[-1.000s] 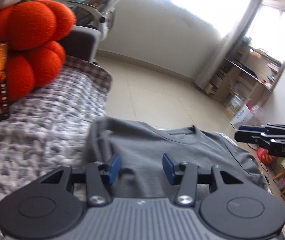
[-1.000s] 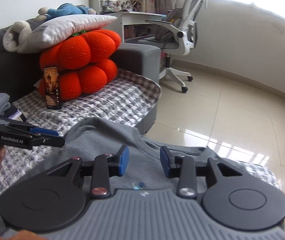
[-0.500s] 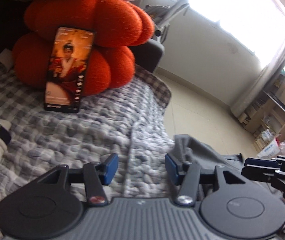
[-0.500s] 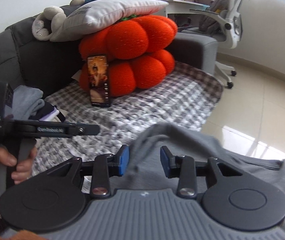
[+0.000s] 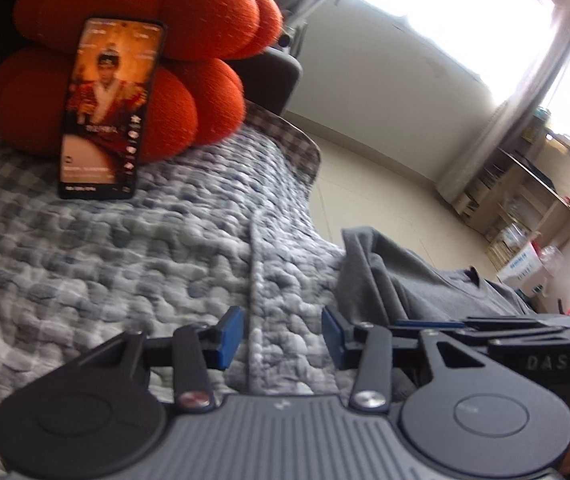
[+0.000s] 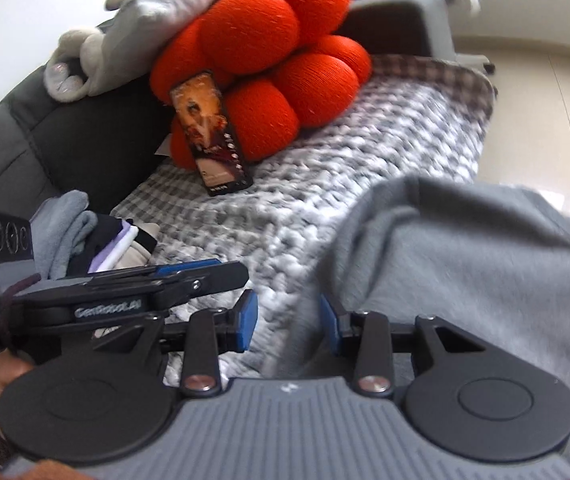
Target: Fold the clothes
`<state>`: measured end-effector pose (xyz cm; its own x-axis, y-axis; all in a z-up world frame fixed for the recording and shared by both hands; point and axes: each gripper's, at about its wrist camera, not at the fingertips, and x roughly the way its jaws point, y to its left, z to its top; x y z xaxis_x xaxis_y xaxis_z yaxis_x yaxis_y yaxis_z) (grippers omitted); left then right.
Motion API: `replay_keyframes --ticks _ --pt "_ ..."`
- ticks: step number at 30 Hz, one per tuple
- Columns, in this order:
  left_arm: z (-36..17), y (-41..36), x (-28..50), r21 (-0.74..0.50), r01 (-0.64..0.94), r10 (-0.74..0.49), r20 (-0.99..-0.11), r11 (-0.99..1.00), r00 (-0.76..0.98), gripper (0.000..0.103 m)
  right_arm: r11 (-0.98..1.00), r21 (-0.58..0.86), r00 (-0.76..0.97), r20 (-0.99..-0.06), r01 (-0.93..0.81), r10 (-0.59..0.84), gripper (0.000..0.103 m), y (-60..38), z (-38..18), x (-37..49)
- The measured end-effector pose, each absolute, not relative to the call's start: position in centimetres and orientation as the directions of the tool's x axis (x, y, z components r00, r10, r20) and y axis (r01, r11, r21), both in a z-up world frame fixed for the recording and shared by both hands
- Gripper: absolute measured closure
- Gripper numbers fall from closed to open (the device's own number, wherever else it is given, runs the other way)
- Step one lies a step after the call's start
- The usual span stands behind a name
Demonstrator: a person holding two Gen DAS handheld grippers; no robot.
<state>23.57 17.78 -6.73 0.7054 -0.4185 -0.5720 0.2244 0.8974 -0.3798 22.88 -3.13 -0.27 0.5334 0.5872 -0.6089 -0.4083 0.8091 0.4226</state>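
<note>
1. The grey garment (image 6: 485,264) lies on the quilted grey blanket (image 5: 125,260). In the right wrist view it fills the right half of the frame, with a bunched, rounded edge at centre right. In the left wrist view it sits at centre right, running off toward the right edge.
2. The left gripper (image 5: 283,338) has its blue pads spread apart with only blanket between them. The garment's nearest fold lies just to the right of its right fingertip. Whether the two touch I cannot tell.
3. The right gripper (image 6: 289,322) is also spread wide and holds nothing. The garment's bunched edge is just above and behind its right fingertip, while the gap between the pads shows mostly blanket.
4. The relation that counts: the cloth lies to the right of both pairs of fingers, and its visible edge runs from the lower middle of the frame up toward the right. The right gripper looks the nearer, and I judge a grasp needs a shift rightward onto that edge.
5. Whether the garment is partly folded or merely rumpled cannot be settled here.
6. Compared with a second ago, both cameras have swung leftward. The garment then lay spread directly ahead of both grippers and now sits off to the right, and the phone (image 5: 111,112) propped against the orange cushion (image 5: 189,44) has come to the upper left of the left view.
</note>
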Motion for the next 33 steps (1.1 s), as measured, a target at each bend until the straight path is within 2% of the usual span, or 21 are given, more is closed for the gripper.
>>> replay_keyframes --ticks 11,21,23,25,28,33 --pt "-7.7 14.5 23.2 -0.363 0.381 -0.526 -0.585 0.85 0.618 0.06 0.743 0.592 0.477 -0.578 -0.313 0.662 0.071 -7.2 -2.0 24.5" --pt "-7.7 13.4 22.7 -0.403 0.445 -0.599 -0.577 0.8 0.556 0.062 0.734 0.609 0.487 -0.564 -0.3 0.667 0.07 -7.9 -1.6 24.6" --pt "-7.8 12.9 22.6 -0.394 0.454 -0.599 -0.579 0.8 0.553 0.069 0.733 0.611 0.491 -0.56 -0.3 0.667 0.069 -8.0 -1.5 24.5" --pt "-7.9 12.5 22.5 -0.381 0.452 -0.589 -0.581 0.806 0.561 0.089 0.734 0.61 0.496 -0.557 -0.3 0.666 0.068 -8.1 -1.4 24.5" --pt "-7.8 12.7 22.6 -0.396 0.434 -0.587 -0.572 0.809 0.573 0.099 0.734 0.61 0.505 -0.551 -0.299 0.664 0.067 -8.3 -1.1 24.4" --pt "-6.9 14.1 22.4 -0.423 0.389 -0.572 -0.525 0.818 0.631 0.1 0.742 0.598 0.528 -0.544 -0.303 0.653 0.065 -8.5 -0.6 24.2"
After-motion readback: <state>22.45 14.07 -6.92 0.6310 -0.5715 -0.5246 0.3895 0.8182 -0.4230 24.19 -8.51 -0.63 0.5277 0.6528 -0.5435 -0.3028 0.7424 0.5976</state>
